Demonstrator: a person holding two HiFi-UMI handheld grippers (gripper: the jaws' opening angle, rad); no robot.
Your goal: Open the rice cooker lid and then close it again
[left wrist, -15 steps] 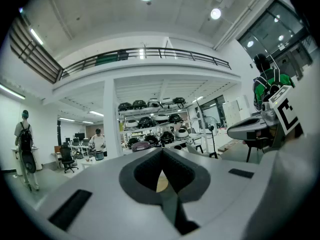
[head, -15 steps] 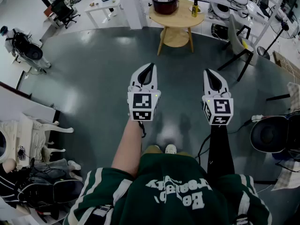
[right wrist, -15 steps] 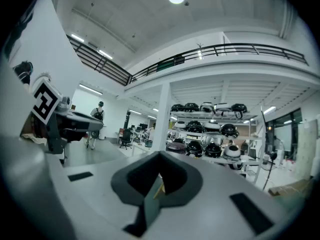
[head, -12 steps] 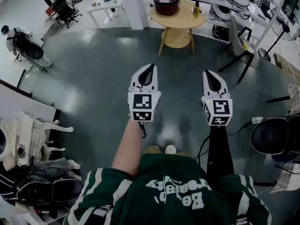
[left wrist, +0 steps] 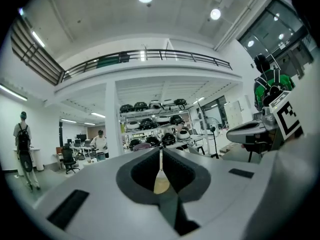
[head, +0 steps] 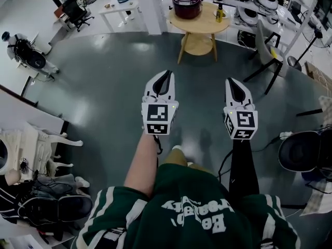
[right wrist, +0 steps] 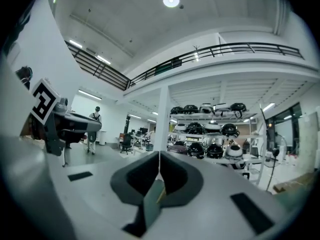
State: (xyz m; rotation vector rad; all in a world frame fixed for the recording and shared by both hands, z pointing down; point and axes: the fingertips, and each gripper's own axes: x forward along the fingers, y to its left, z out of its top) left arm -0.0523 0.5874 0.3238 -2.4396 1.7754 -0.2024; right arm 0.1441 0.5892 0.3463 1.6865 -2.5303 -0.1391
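You hold both grippers level, side by side at mid-frame in the head view, over the grey floor (head: 104, 87). The left gripper (head: 166, 75) has its jaws pressed together and is empty. The right gripper (head: 230, 82) is the same, jaws together and empty. The dark red rice cooker (head: 187, 3) sits at top centre with its lid down, on a round wooden table (head: 206, 24), well apart from both grippers. A small yellow bottle (head: 220, 13) stands near the cooker's right on the same table.

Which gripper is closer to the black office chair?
Left. The left gripper is on the same side as the black office chair, far short of it; the right gripper is farther across.
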